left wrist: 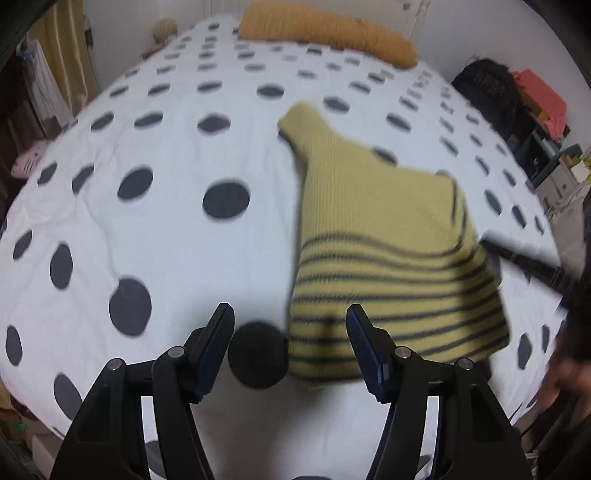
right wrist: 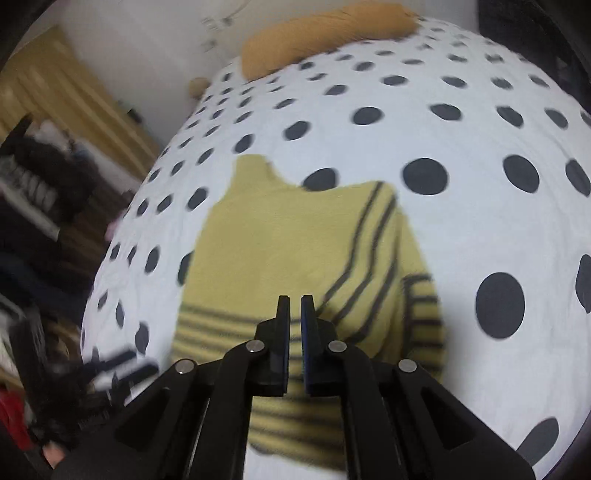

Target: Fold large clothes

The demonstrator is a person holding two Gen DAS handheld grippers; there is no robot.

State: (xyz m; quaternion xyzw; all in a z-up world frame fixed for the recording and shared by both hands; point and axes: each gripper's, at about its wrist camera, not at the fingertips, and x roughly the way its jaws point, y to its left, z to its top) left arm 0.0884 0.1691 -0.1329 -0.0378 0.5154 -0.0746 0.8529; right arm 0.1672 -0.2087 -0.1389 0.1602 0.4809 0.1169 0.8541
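A yellow knit sweater (left wrist: pixel 373 229) with dark stripes lies partly folded on the polka-dot bed cover (left wrist: pixel 147 221). My left gripper (left wrist: pixel 290 317) is open and empty, above the sweater's near left corner. In the right wrist view the sweater (right wrist: pixel 280 243) lies under my right gripper (right wrist: pixel 295 304), whose jaws stand nearly together with a thin gap and nothing visibly between them. The right gripper also shows as a dark blurred shape (left wrist: pixel 532 269) at the sweater's right edge in the left wrist view.
An orange pillow (left wrist: pixel 325 33) lies at the head of the bed (right wrist: pixel 325 37). A pink plush (left wrist: pixel 27 162) sits off the bed's left side. Shelves with dark and orange items (left wrist: pixel 517 99) stand to the right. Yellow curtains (right wrist: pixel 62 103) and cluttered furniture stand to the left.
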